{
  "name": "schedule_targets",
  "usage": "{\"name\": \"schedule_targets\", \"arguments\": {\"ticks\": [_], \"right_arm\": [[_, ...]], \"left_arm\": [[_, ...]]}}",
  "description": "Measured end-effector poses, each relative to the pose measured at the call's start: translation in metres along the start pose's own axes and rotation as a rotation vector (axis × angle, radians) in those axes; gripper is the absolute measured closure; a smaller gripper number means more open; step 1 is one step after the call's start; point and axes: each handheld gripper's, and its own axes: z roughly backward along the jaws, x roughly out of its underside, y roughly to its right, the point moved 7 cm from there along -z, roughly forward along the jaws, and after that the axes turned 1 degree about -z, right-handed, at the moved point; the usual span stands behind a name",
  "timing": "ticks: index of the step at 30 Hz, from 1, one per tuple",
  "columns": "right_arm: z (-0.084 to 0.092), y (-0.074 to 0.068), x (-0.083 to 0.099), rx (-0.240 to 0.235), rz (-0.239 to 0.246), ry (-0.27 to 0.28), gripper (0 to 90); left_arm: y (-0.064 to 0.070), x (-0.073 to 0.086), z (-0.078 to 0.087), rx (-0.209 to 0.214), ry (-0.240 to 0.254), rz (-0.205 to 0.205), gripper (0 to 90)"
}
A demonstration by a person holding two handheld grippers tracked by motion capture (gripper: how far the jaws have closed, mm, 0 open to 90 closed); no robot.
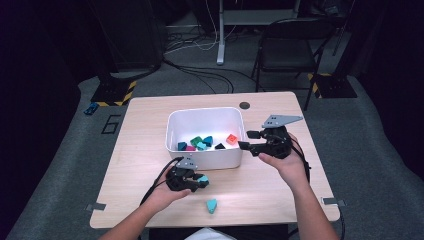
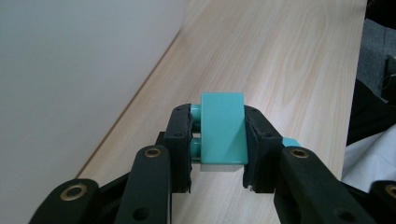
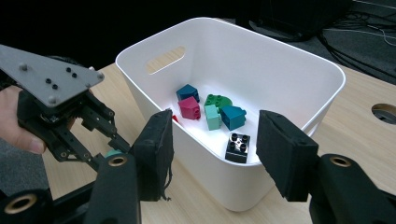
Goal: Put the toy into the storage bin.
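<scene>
My left gripper is shut on a turquoise toy brick, held a little above the table in front of the white bin. In the left gripper view the brick sits squarely between both black pads, studs toward the left pad. A second turquoise brick lies on the table near the front edge. My right gripper hovers at the bin's right rim, jaws open and empty. Inside the bin lie several bricks: blue, magenta, green, black and orange.
The wooden table has a round cable hole behind the bin. A folding chair and cables stand on the floor beyond the table. The bin's white wall rises close on the left of my left gripper.
</scene>
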Motion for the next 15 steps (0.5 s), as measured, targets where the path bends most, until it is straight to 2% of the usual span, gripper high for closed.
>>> {"name": "schedule_targets", "arguments": {"ticks": [15], "right_arm": [[0.001, 0.0, 0.0, 0.002, 0.0, 0.001, 45.6]], "left_arm": [[-0.003, -0.031, 0.031, 0.003, 0.046, -0.002, 66.8]]}}
